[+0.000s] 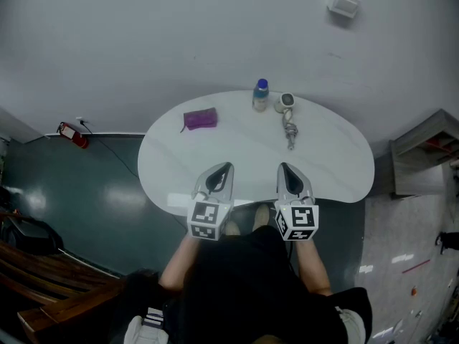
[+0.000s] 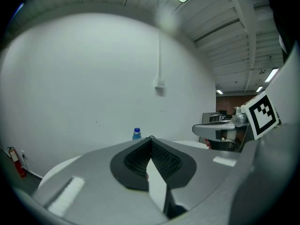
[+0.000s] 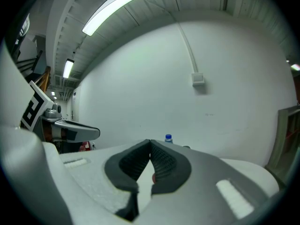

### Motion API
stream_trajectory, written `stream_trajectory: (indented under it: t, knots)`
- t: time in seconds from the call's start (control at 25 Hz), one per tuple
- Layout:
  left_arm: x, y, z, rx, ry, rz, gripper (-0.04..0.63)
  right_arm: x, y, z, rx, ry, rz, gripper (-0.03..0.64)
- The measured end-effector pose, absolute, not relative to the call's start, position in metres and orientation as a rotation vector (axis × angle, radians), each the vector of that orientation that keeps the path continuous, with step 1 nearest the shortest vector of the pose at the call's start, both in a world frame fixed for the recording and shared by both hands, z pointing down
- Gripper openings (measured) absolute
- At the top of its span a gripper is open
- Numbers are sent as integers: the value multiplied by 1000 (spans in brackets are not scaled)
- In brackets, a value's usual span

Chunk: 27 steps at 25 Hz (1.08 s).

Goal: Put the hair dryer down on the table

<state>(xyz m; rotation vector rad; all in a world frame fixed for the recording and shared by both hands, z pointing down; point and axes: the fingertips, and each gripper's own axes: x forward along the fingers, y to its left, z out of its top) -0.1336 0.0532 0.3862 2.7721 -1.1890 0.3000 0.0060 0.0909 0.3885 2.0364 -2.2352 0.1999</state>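
Observation:
The hair dryer (image 1: 287, 103), small and pale grey, lies at the far side of the white oval table (image 1: 337, 163), its coiled cord (image 1: 290, 131) trailing toward me. Both grippers hover over the table's near edge, far short of it. My left gripper (image 1: 224, 166) is shut with nothing between its pads, and its jaws meet at the tip in the left gripper view (image 2: 151, 138). My right gripper (image 1: 285, 166) is likewise shut and empty (image 3: 150, 141). In the right gripper view only a sliver of the dryer (image 3: 186, 147) shows above the jaw.
A blue-capped bottle (image 1: 260, 95) stands just left of the dryer. A purple pouch (image 1: 200, 119) lies at the table's far left. A red fire extinguisher (image 1: 74, 135) sits by the wall, a wooden bench (image 1: 43, 285) at lower left, grey shelving (image 1: 423, 156) at right.

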Motion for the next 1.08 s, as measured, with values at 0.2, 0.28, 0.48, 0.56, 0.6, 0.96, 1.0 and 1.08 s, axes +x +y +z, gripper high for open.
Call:
stream_trajectory:
  t: [0.2,0.28,0.48,0.56,0.6,0.96,1.0,1.08]
  knots:
    - [-132,54,385,2770,-1185,291,6,7,92,389,2030,-2236,206,5]
    - [-132,53,385,2768,-1186,288,6,7,92,389,2030,-2237,207,5]
    - [-130,56,385,2768,-1179,285,6,8,95,388,2030,-2236,208,5]
    - [-129,57,385,2770,-1177,287,6,9,96,389,2030,-2237,214,5]
    - [-128,57,384,2771,-1177,288,6,9,96,389,2030,-2237,217,5]
    - [-129,60,385,2770,-1186,291,6,8,97,389,2022,-2247,222,5]
    - [-129,60,384,2770,-1187,291,6,8,98,389,2021,-2248,222,5]
    - [-130,61,384,2769,-1186,290,6,7,98,389,2018,-2249,223,5]
